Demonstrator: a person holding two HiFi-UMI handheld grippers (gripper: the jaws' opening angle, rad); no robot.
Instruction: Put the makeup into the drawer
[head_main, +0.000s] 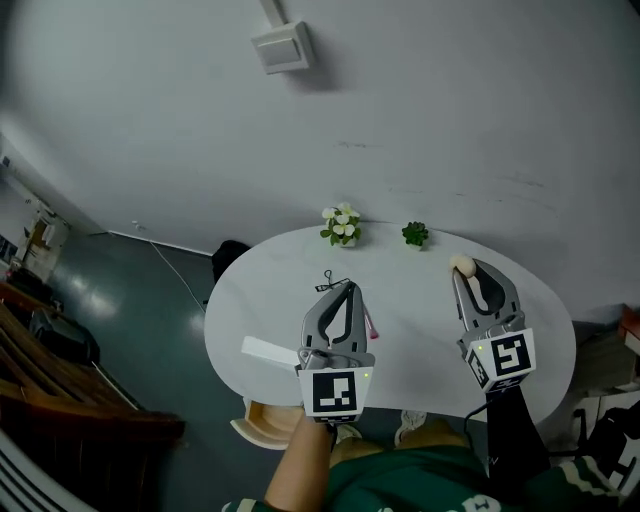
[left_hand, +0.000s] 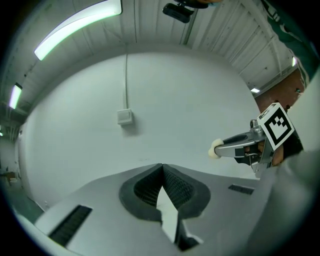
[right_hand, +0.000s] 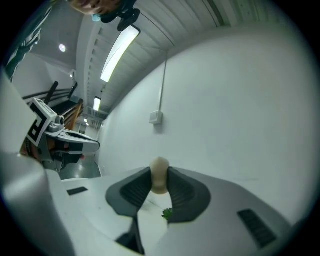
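— While you look down on the white oval worktop (head_main: 250, 300), what does your right hand-held gripper (head_main: 464, 272) carry?
— Its jaws pinch a cream egg-shaped makeup sponge (right_hand: 159, 175), held up off the worktop and over its right side.
— And your left hand-held gripper (head_main: 347, 288)?
— Pressed together at the tips with nothing in it. It hangs over the worktop's middle. A slim pink item (head_main: 371, 325) lies just beside it, too small to name.
— What else do you have there?
— A small pot of white flowers (head_main: 342, 225) and a little green plant (head_main: 415, 234) at the far edge, a flat white rectangular piece (head_main: 270, 350) at the near left, and a white switch box (head_main: 282, 47) on the grey wall (head_main: 450, 120)
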